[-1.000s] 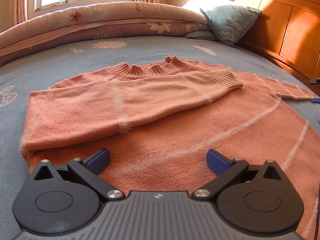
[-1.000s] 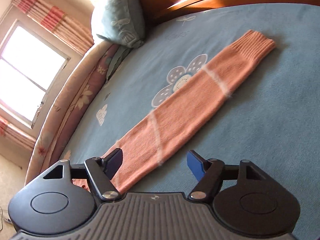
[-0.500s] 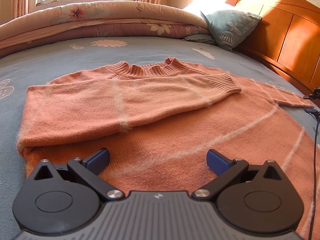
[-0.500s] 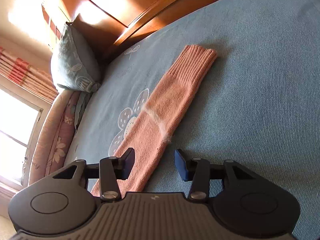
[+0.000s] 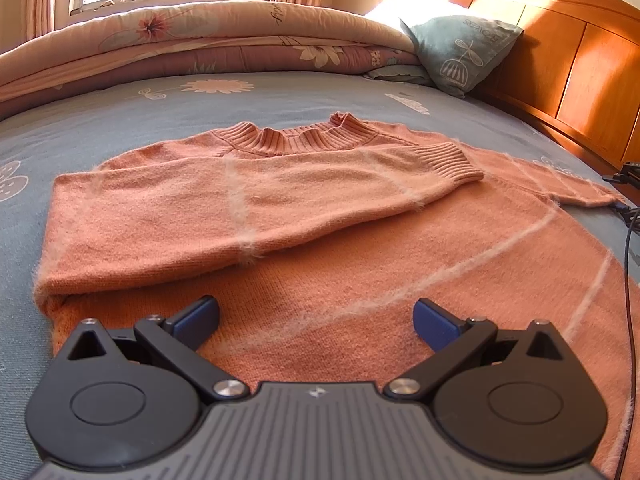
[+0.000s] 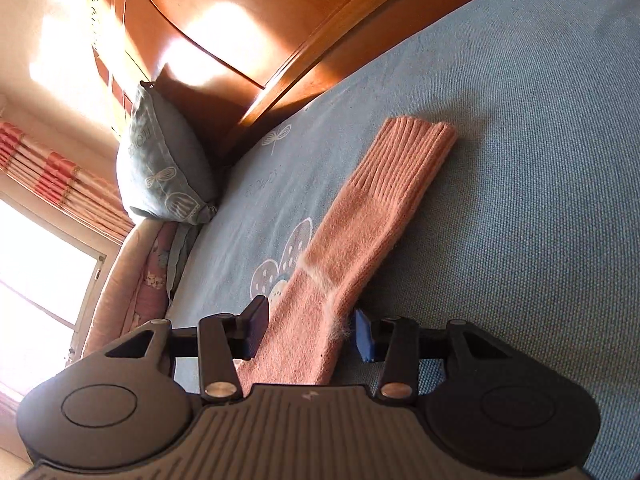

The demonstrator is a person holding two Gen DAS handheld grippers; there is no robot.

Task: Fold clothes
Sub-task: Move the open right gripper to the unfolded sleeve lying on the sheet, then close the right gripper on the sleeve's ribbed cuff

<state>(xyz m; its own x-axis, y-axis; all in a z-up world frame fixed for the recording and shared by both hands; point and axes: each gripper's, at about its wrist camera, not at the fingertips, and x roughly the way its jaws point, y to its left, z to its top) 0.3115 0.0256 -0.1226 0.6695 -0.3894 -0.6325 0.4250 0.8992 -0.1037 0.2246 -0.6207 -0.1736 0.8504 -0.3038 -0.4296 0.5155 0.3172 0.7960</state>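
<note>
Your right tool (image 6: 306,330), jaws just narrowing around the sweater's outstretched sleeve (image 6: 360,232) lying ahead on the bed (image 6: 520,160), isn't clamped yet, so lift early and the soft knit slips free; left tool (image 5: 316,316) hangs released over the sweater (image 5: 320,264).

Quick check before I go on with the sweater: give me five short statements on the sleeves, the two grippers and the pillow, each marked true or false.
1. One sleeve lies folded across the sweater body. True.
2. The other sleeve is folded in as well. False: it lies stretched out on the bedsheet.
3. The left gripper is shut on the hem. False: its fingers stand wide apart, holding nothing.
4. The right gripper has that outstretched sleeve between its fingers. True.
5. A pillow leans against the headboard. True.
</note>
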